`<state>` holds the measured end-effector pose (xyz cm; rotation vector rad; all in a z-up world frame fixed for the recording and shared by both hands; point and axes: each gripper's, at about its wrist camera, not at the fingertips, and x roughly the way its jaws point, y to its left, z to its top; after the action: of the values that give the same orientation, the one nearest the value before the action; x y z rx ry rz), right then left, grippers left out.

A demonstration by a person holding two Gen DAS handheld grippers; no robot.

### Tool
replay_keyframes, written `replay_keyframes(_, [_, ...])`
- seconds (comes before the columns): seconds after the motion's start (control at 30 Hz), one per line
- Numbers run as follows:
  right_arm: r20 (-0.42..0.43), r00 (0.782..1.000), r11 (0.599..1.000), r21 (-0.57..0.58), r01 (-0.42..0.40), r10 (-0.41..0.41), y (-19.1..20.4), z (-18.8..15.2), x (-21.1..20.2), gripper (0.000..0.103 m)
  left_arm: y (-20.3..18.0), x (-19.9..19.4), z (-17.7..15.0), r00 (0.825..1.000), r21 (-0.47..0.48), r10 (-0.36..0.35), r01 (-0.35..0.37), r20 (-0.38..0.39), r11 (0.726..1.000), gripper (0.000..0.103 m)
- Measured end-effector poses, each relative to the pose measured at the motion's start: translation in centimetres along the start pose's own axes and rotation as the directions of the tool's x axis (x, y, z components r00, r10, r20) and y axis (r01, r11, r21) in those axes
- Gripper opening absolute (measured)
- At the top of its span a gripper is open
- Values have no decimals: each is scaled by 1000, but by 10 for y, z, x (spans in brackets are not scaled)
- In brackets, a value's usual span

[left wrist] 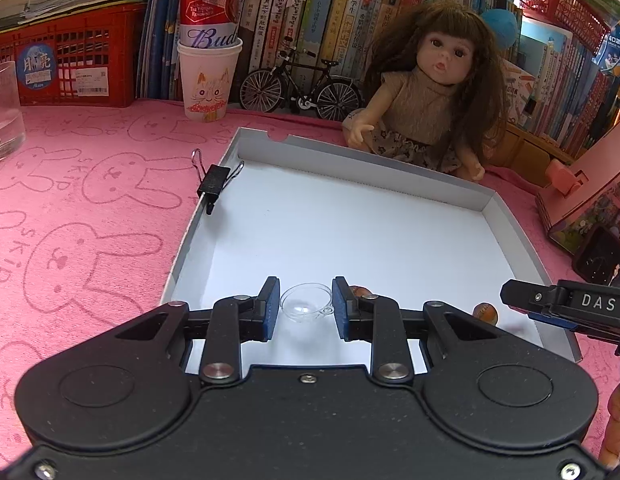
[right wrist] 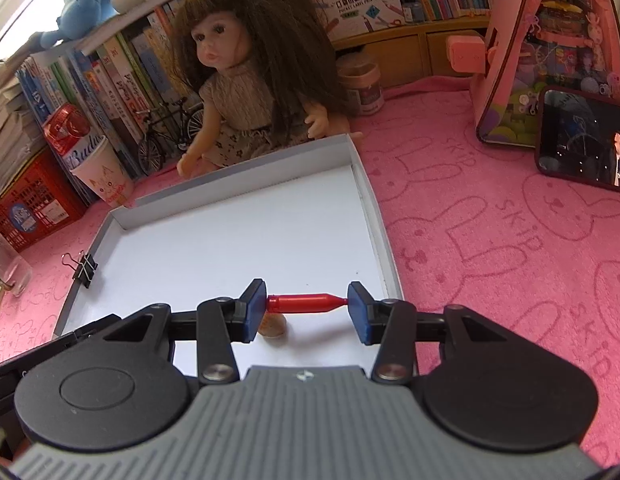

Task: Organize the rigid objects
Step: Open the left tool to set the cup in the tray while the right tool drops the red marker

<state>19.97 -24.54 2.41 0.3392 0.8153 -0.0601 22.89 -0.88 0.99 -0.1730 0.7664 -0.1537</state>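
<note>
A shallow white box tray (left wrist: 390,168) lies on the pink cloth. My left gripper (left wrist: 305,294) hangs low over its near part, shut on a clear plastic half-shell (left wrist: 305,306) that spans the gap between the blue pads. My right gripper (right wrist: 305,300) is shut on a red bullet-shaped piece (right wrist: 305,303), held end to end just above the tray floor (right wrist: 269,232). A small brown ball (right wrist: 271,326) lies under that piece. In the left wrist view two brown balls (left wrist: 485,313) (left wrist: 360,291) rest on the tray, and a right gripper finger (left wrist: 550,304) reaches in from the right.
A black binder clip (left wrist: 213,184) grips the tray's left rim. Behind the tray sit a doll (left wrist: 430,96), a model bicycle (left wrist: 301,84) and a paper cup holding a can (left wrist: 209,76). A glass (left wrist: 1,116) stands far left; a phone (right wrist: 582,140) and pink toy house (right wrist: 550,40) stand right.
</note>
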Motion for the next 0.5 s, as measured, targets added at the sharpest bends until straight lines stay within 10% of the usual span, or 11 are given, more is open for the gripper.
replay_keyframes(0.33, [-15, 1000, 1000, 0, 27, -27, 2, 1, 6, 55, -6, 2, -3, 1000, 35, 13, -13, 3, 999, 27])
replay_keyframes(0.5, [8, 1000, 1000, -16, 18, -17, 3, 0, 0, 69, -8, -5, -4, 999, 60, 22, -24, 39, 998, 44])
